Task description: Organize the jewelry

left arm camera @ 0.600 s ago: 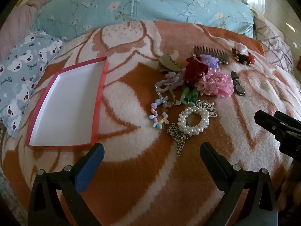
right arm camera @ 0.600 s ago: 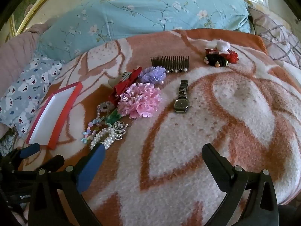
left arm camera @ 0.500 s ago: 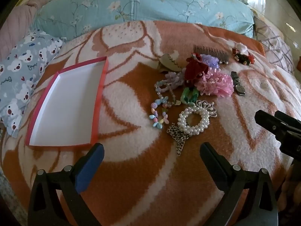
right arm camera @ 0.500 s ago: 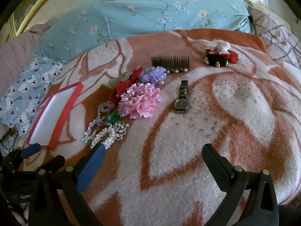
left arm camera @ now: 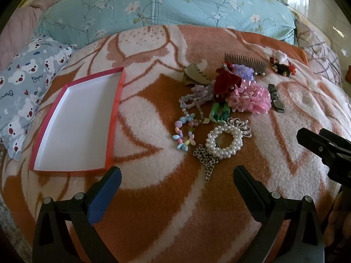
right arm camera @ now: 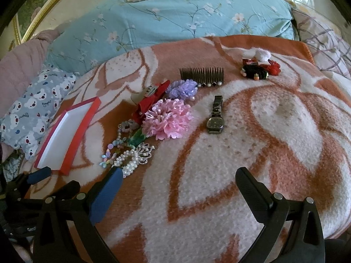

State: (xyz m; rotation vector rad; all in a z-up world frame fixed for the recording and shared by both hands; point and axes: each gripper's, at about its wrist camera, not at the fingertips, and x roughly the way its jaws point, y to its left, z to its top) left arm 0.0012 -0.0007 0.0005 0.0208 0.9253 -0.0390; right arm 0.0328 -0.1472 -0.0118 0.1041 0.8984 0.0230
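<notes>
blanket: fuzzy, matt woven cloth
box tray: smooth matt card, white inside, red rim
pearl bracelet: glossy round beads
chain: dull metal links
watch: dark metal band, shiny face
pink flower: thin, slightly shiny ribbon cloth
comb: dark hard teeth, looks like plastic
left claw: matt black plastic, one blue textured pad

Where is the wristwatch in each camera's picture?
Left wrist view: the wristwatch lies far right of the pile, beside the pink flower.
Right wrist view: the wristwatch lies near the middle, again just right of the pink flower.
Shared landmark: the hair comb, just beyond the watch in both.
</notes>
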